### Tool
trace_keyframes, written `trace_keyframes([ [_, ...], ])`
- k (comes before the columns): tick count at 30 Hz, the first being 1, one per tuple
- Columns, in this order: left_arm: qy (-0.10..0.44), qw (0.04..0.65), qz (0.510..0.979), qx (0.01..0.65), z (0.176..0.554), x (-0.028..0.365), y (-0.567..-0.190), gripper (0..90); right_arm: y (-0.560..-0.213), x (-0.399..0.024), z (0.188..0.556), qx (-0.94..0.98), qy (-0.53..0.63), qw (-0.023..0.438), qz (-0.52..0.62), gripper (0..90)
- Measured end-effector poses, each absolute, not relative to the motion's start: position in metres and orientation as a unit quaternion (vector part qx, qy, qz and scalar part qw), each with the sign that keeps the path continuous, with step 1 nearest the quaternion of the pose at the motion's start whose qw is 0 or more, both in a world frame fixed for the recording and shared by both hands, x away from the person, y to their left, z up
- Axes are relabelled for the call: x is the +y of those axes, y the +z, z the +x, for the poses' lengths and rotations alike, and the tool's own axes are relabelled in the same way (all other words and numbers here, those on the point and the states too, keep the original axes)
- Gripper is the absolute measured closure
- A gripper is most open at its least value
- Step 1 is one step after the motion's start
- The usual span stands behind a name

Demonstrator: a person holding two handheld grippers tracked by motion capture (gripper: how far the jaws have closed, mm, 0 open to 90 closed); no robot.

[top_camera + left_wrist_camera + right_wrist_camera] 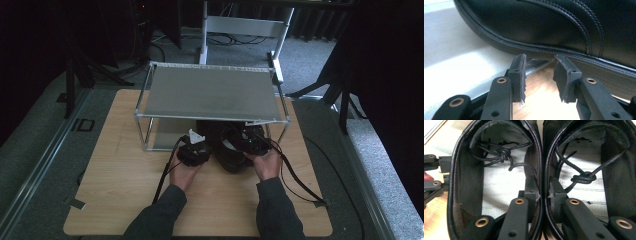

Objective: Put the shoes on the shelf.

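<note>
Centrally, at the near edge of the wire shelf rack (142,107) on the wooden desk (120,200), your two hands work on a pair of black lace-up shoes (231,159); the shoes sit on the desk partly under the rack's grey upper shelf (210,92), side by side and touching. Your right gripper (543,195) is clenched on the two inner collars of the pair: in the right gripper view one jaw reaches inside the left-hand shoe (461,182), the other inside the right-hand shoe (621,182), and the pads pinch both adjoining walls together. Knotted black laces (504,153) lie across the pale insoles. Your left gripper (539,75) stands released, its jaws parted with nothing between them; in the left gripper view the pads hover just beside the stitched welt of a shoe's outer side, above the desk, and whether they touch the leather cannot be told. In the high view your left hand (184,172) holds this gripper just left of the shoes, while your right hand (265,162) rests at their right, a black cable (300,182) trailing from it over the desk.
</note>
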State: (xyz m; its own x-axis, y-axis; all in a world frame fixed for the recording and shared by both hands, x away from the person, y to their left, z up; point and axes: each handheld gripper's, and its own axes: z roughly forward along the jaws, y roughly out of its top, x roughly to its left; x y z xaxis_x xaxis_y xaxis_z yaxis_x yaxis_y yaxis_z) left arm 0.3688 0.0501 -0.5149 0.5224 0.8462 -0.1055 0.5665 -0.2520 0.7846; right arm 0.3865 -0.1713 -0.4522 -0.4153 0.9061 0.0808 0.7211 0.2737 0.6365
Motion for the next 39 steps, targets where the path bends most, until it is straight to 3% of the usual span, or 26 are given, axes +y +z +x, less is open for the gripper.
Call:
trace_keyframes([
  [7, 0.181, 0.398, 0.766, 0.472, 0.376, 0.052, -0.515, 61.0, -0.459, -0.169, 0.395, 0.765, 0.32, 0.15, 0.538, 80.4],
  [16, 0.183, 0.396, 0.765, 0.473, 0.364, 0.062, -0.503, 53.6, -0.466, -0.163, 0.402, 0.75, 0.332, 0.142, 0.554, 80.3],
  [24, 0.172, 0.407, 0.792, 0.421, 0.34, 0.048, -0.5, 41.0, -0.467, -0.161, 0.404, 0.733, 0.337, 0.162, 0.569, 80.2],
  [30, 0.193, 0.406, 0.806, 0.386, 0.332, 0.03, -0.499, 32.6, -0.469, -0.151, 0.406, 0.719, 0.337, 0.179, 0.58, 80.0],
  [39, 0.198, 0.393, 0.808, 0.39, 0.341, 0.025, -0.504, 39.6, -0.47, -0.137, 0.409, 0.711, 0.336, 0.191, 0.588, 79.9],
])
